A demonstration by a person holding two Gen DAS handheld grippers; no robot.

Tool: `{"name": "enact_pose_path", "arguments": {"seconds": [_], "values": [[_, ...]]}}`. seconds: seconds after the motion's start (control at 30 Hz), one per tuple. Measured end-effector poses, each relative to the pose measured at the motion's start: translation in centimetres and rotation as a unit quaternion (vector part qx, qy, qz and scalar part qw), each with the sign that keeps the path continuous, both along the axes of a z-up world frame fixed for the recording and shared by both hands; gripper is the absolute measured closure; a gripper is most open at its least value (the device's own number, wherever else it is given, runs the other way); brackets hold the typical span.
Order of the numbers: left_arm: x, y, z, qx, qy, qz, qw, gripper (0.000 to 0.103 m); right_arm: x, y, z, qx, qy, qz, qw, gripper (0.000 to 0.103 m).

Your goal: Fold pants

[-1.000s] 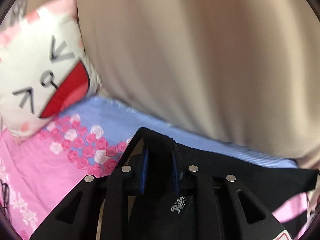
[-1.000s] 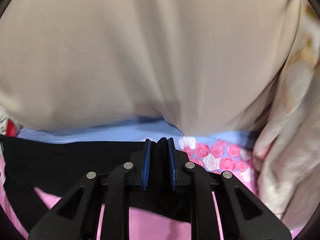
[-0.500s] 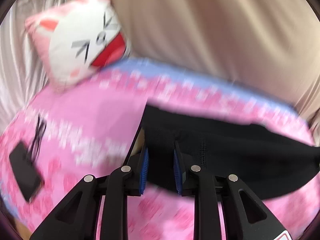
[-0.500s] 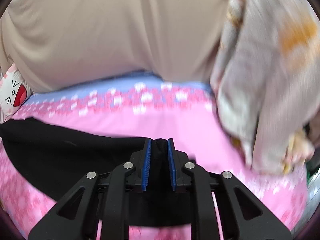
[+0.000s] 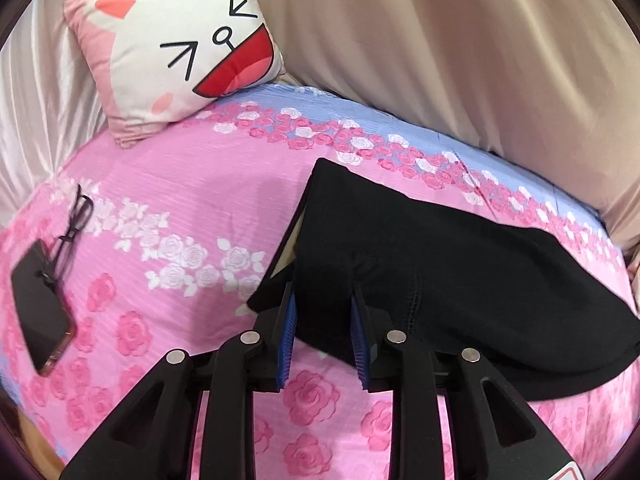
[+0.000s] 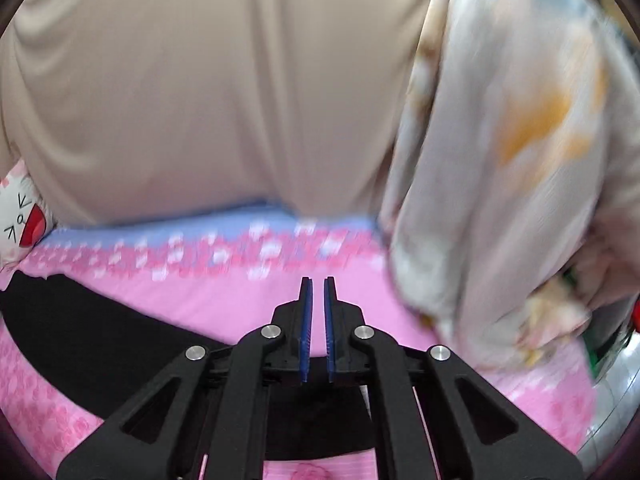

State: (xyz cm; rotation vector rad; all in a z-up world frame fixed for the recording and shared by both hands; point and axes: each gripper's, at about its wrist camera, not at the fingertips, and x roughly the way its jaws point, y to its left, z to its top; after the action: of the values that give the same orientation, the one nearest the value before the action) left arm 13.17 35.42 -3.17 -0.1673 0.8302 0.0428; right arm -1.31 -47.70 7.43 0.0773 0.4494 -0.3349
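Observation:
Black pants lie folded across the pink rose bedsheet. My left gripper sits low over their near left edge; its jaws are opening, with black cloth lying between the blue pads and not pinched. In the right wrist view the pants stretch from the left edge to under the gripper's body. My right gripper is shut with nothing in it; only pink sheet shows through the thin slit between its pads.
A cat-face pillow leans at the back left. A phone and glasses lie on the sheet at the left. Beige curtain backs the bed. A pale flowered cloth hangs at the right.
Both grippers drew back from the curtain and brought the pants down onto the sheet. The right gripper let go of the cloth and closed empty. The left jaws spread wider.

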Motion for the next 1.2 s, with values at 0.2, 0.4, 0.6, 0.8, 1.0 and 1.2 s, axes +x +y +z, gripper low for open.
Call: {"name": "enact_pose_path", "arguments": {"seconds": [0.2,0.4,0.6,0.8,1.0,1.2], "values": [[-2.9,3.0,-0.8,0.028,0.013,0.077,0.9965,0.076,-3.6,-3.7,-5.1,0.163,0.065,-0.023,0.984,0.093],[-3.9,2.2,3.1,-0.004,-0.023,0.100,0.9947,0.077,-0.7,-4.0,-9.2,0.310,0.093,-0.010,0.946,0.040],[-1.7,-6.4,3.6,0.027,-0.026,0.039,0.9986,0.042,4.3,-4.1,-10.7,0.353,0.119,-0.050,0.927,0.056],[1.2,-9.5,-0.7,0.056,0.037,0.050,0.9965,0.042,3.7,-2.1,-5.8,0.289,0.034,0.005,0.957,0.100],[1.0,-9.4,-4.5,0.083,0.081,0.050,0.9920,0.041,0.5,-4.3,-13.5,0.266,0.135,-0.025,0.954,0.099],[0.4,-8.5,-4.4,0.075,0.082,0.053,0.9924,0.038,-0.8,-3.5,-14.3,0.269,0.122,-0.020,0.955,0.081]]}}
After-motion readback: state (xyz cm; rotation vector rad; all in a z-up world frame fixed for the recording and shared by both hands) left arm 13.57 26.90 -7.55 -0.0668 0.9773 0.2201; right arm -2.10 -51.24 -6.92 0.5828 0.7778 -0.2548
